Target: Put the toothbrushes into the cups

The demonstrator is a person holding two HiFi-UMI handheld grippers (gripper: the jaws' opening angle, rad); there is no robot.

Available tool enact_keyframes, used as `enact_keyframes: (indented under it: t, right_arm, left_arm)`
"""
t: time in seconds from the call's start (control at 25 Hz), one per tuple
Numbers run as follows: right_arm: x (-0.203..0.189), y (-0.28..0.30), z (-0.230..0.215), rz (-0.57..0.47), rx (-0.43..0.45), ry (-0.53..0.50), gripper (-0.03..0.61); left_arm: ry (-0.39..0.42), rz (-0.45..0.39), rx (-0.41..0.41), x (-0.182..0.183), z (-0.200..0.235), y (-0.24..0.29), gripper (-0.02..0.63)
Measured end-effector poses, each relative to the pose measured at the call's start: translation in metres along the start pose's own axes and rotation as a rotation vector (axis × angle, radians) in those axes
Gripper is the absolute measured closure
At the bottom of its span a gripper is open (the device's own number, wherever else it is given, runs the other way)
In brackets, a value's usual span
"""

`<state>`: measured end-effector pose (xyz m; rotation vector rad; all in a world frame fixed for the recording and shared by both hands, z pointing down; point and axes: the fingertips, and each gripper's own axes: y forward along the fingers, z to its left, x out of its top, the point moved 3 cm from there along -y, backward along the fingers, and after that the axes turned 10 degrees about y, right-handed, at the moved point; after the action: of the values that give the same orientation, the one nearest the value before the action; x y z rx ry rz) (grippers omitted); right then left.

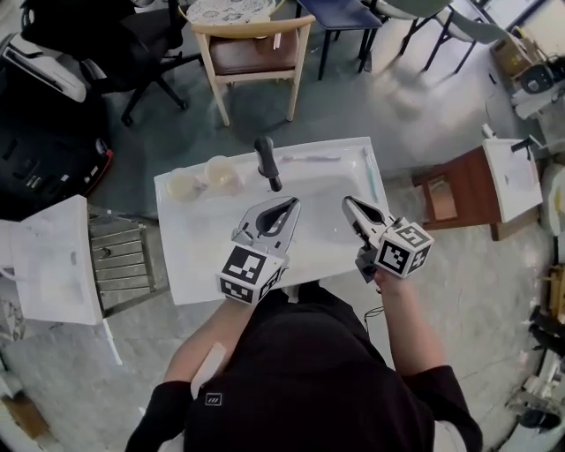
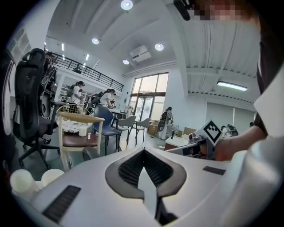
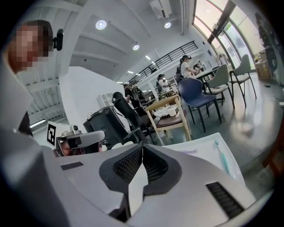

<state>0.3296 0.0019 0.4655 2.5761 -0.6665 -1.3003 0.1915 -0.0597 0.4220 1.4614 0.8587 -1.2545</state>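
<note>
1. One white table (image 1: 185, 256) fills the middle of the head view. The person stands at its near edge.
2. Three chairs stand beyond the table:
   - One wooden chair (image 1: 254, 55) is just past the far edge.
   - One black office chair (image 1: 132, 53) is to the left of it.
   - One blue chair (image 1: 340, 13) is to the right of it.
3. Two grippers hover over the near half of the table. They are side by side but apart, and both point toward the far edge.
   - The left gripper (image 1: 290, 206) is clenched tip to tip, with nothing between its jaws in its own view.
   - The right gripper (image 1: 348, 202) is likewise clenched and empty.
4. One black post (image 1: 267, 163) stands near the middle of the far edge, just beyond the left gripper's tip. What it is cannot be told.
5. Two pale cups stand upright at the far left of the table, left of the post. The left cup (image 1: 182, 184) and the right cup (image 1: 221, 173) are just beside each other.
6. Two toothbrushes lie flat on the table, outside the cups and right of the post.
   - The pale toothbrush (image 1: 311, 159) lies along the far edge.
   - The teal toothbrush (image 1: 369, 177) lies along the right edge, just beyond the right gripper's tip.
   - Neither gripper touches either toothbrush.
</note>
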Motion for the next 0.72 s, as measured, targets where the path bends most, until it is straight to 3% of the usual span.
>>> enact_keyframes:
  t: [0.32, 0.64, 0.72]
  right_arm:
    - [0.003, -0.03, -0.087, 0.032, -0.2, 0.038, 0.549]
    - [0.015, -0.009, -0.166, 0.102, -0.251, -0.018, 0.543]
    - [0.01, 0.001, -0.184, 0.162, -0.269, -0.052, 0.478]
  left_arm:
    - [-0.001, 0.002, -0.103, 0.007, -0.022, 0.076, 0.609]
    - [-0.038, 0.054, -0.141, -0.014, -0.04, 0.123, 0.609]
    - [-0.044, 0.065, -0.137, -0.019, -0.039, 0.128, 0.609]
